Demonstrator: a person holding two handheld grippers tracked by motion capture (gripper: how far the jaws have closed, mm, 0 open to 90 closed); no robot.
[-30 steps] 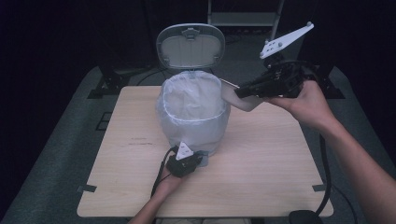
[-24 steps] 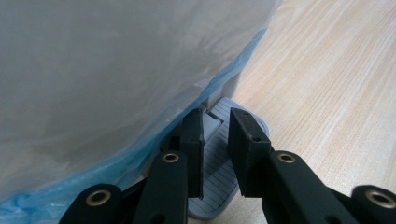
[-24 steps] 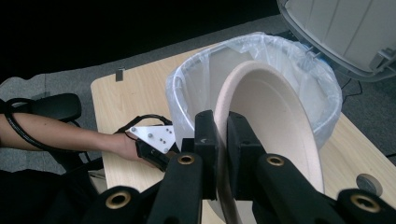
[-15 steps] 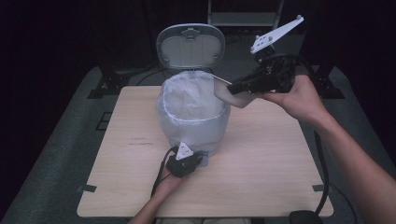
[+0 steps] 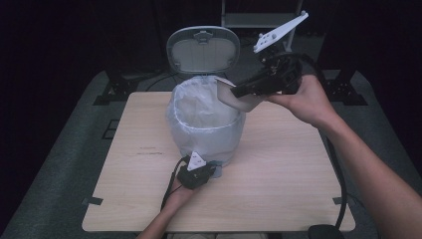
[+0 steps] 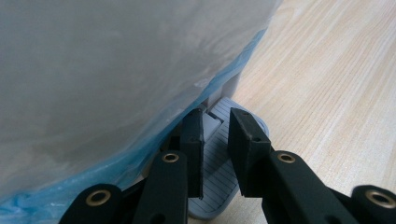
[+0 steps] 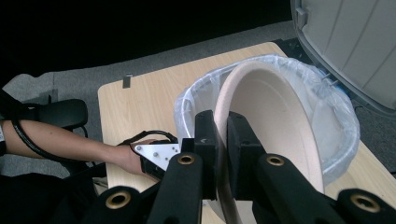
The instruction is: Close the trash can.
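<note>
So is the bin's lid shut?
No, the lid stands up open behind the bin, whose bag-lined mouth lies uncovered under the plate.

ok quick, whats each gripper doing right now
Left gripper: shut, jaws pressing down on the bin's pedal.
Right gripper: shut on the rim of a beige paper plate, tilted over the lined bin.

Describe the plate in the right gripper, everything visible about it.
The plate is a beige, matte disposable one, paper-like, shallow with a raised rim. It is tipped steeply on edge over the open, bag-lined bin. The right gripper is shut on its rim, one jaw on each face. Nothing else visibly touches it, and it looks clean.
</note>
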